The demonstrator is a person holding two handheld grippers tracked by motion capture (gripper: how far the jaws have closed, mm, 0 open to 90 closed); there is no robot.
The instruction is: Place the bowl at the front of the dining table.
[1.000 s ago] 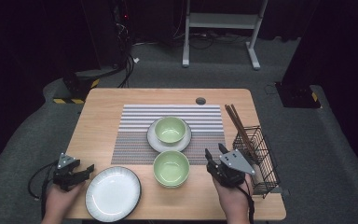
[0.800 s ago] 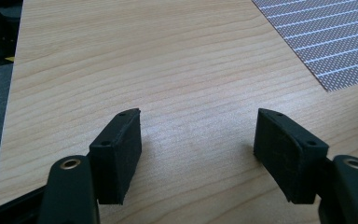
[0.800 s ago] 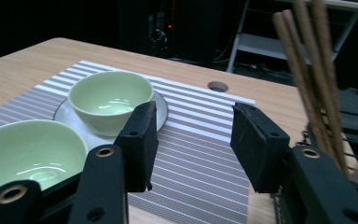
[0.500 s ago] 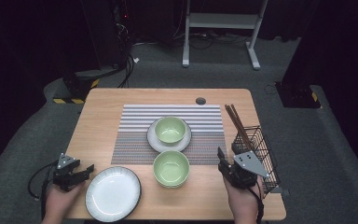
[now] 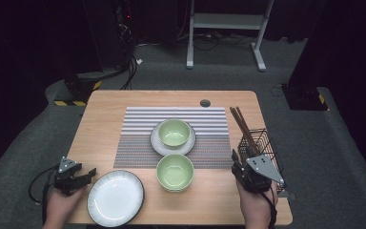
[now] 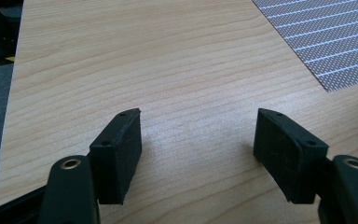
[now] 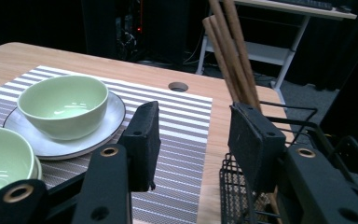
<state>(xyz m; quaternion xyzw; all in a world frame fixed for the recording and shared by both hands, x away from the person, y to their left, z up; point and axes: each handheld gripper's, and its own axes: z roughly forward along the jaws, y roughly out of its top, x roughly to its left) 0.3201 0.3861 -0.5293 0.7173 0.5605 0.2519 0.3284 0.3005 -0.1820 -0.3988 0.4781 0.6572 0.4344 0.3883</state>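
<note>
At the near-left corner of the pale wooden table (image 5: 105,114), the left gripper (image 5: 83,177) lies low and level, its 2 black jaws standing wide with only bare wood between them, just left of the empty white round plate (image 5: 116,197). Further right sit 2 pale green bowls, the near one (image 5: 175,171) on the table's near edge of the grey striped placemat (image 5: 138,143), the far one (image 5: 174,132) on a white saucer (image 5: 158,145). The right gripper (image 5: 238,168) is plainly the nearer hand to the brown wooden chopsticks (image 5: 242,128), which stand in the black wire basket (image 5: 267,148) just ahead and to its right, their long axis leaning up and away toward the far-left. Its jaws have just been closing, yet remain apart and hold nothing; in the right gripper view the chopsticks (image 7: 230,51) rise behind the right jaw, not between them. The hand is held level, pointing forward.
</note>
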